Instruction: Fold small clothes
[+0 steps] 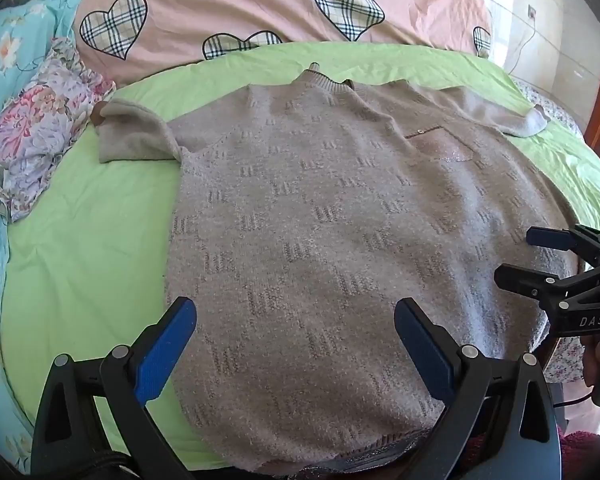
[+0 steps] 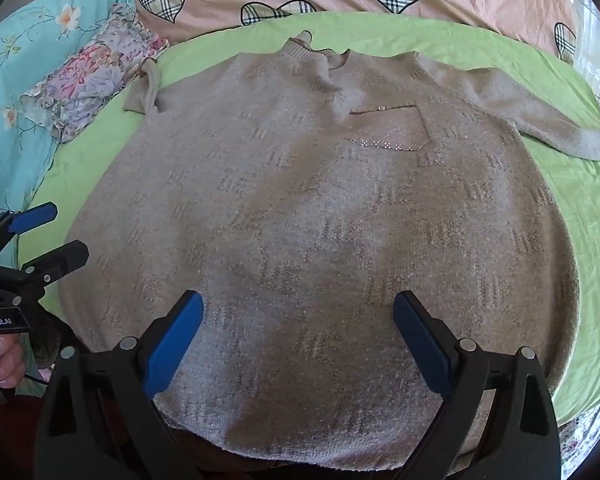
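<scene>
Sweater (image 1: 340, 220): flat on green sheet (image 1: 80, 248), collar toward frame top, hem nearest both tools. Left gripper (image 1: 296, 344) over lower-left hem, right gripper (image 2: 298, 344) lower-centre (both wide open, holding nothing).

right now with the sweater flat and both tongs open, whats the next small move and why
Probably bring the left tongs to the short left sleeve and pinch its cuff, to fold it inward. The sweater lies flat on the green sheet with both sleeves spread out, and both the left and right tongs hover open near the hem, holding nothing.
</scene>
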Motion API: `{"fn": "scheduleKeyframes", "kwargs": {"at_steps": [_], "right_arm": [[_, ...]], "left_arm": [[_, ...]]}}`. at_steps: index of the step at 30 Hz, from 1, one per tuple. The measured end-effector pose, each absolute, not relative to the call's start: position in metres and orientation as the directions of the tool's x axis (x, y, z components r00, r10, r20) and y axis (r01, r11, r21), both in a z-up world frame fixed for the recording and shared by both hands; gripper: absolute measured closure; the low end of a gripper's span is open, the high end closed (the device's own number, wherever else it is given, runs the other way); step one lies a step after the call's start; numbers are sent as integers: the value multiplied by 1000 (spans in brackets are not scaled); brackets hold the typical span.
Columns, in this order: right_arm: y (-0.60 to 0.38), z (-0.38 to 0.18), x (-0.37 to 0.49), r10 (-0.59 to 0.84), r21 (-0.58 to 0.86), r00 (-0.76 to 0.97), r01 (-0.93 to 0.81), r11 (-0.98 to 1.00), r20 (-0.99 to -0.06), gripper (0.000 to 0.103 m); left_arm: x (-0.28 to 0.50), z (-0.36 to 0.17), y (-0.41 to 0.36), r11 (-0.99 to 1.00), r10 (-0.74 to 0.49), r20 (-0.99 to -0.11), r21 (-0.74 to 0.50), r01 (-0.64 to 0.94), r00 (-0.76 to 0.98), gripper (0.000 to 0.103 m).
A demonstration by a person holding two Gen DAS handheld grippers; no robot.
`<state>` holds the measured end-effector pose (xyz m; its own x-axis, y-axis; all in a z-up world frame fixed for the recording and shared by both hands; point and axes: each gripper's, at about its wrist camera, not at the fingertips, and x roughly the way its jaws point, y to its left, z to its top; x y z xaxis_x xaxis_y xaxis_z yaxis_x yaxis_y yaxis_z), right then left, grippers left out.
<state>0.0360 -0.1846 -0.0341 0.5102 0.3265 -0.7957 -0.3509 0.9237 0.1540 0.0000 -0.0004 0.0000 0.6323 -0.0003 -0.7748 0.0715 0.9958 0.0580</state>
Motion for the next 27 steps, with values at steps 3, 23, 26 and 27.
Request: {"fn": "scheduleKeyframes", "kwargs": {"at_steps": [3,23,26,27], "right_arm": [[-185,-35,34,331,156,506,-358,921,-796,7],[-179,-39,27,336,160,498,-362,918,-799,7],[-180,-39,27,338,163,497,-362,918,-799,7],[-180,-39,26,338,163,497,-363,918,-799,7]], "left_arm": [[0,0,-3,996,5,-775,61,66,632,3],[2,3,-4,995,-1,-785,61,78,620,3],[3,2,-5,995,1,-787,64,80,617,3],[3,2,-5,995,2,-785,66,80,619,3]]}}
